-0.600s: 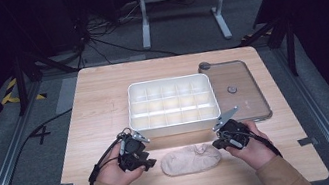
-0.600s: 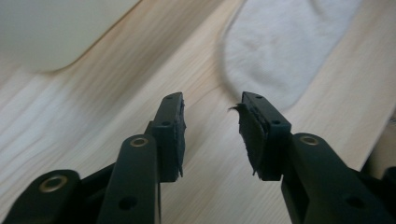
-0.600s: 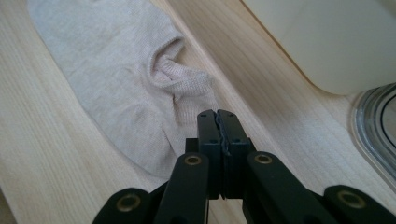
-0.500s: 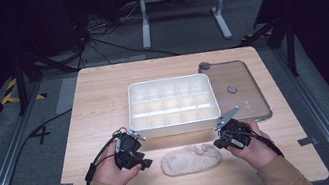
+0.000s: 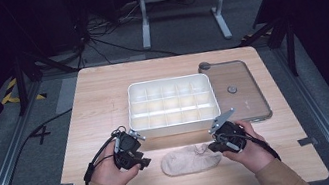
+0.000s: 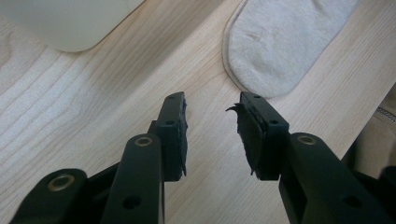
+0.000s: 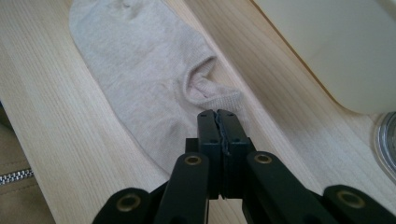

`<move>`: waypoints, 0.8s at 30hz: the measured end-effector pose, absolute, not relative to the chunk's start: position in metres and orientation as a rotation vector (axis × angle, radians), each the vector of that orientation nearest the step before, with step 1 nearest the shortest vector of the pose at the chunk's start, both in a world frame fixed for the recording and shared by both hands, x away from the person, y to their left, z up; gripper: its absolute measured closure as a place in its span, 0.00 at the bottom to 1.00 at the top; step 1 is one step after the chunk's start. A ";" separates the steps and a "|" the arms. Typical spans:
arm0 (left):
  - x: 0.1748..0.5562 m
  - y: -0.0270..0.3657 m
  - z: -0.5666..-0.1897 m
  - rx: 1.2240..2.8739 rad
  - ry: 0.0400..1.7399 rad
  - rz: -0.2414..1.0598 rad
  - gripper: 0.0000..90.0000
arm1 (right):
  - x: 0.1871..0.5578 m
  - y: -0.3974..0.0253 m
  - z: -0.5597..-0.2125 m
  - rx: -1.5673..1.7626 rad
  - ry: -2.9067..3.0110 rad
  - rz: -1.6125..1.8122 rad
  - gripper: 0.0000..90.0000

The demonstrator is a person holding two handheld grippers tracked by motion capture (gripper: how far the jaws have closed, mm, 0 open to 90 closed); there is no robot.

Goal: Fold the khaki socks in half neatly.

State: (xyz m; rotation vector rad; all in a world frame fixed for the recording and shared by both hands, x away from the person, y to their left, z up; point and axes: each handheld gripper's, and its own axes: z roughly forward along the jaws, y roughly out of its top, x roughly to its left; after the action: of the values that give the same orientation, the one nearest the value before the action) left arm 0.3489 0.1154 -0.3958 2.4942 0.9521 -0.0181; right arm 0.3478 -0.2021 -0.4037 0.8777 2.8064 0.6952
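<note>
Beige sock (image 5: 190, 159) lay flat near the worktop's (image 5: 98, 103) front edge. Right claw (image 7: 218, 115) was pressed together at its cuff; left claw (image 6: 212, 123) stood apart, beside its toe.

sock (image 7: 140, 79): beige knitted cloth, matt, fine ribbed weave | table (image 5: 102, 98): pale wood, visible grain, smooth satin finish | tray (image 5: 172, 102): white plastic, slightly glossy | lid (image 5: 240, 90): clear glossy plastic | left gripper (image 6: 210, 128): matt black, worn pads | right gripper (image 7: 217, 123): matt black
</note>
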 end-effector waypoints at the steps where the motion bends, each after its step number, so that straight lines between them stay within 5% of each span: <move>1: 0.349 0.115 -0.396 2.495 0.945 -0.019 0.70 | 0.348 -0.202 -0.403 0.869 2.814 0.702 1.00; 24: 0.342 0.107 -0.394 2.499 0.912 -0.031 0.73 | 0.339 -0.172 -0.408 0.771 2.882 0.806 0.99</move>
State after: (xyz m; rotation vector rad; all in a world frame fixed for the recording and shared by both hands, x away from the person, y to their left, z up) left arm 0.3420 0.1072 -0.3940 2.4990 0.9116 -0.0313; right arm 0.3395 -0.1720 -0.4076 0.7711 2.8818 0.8059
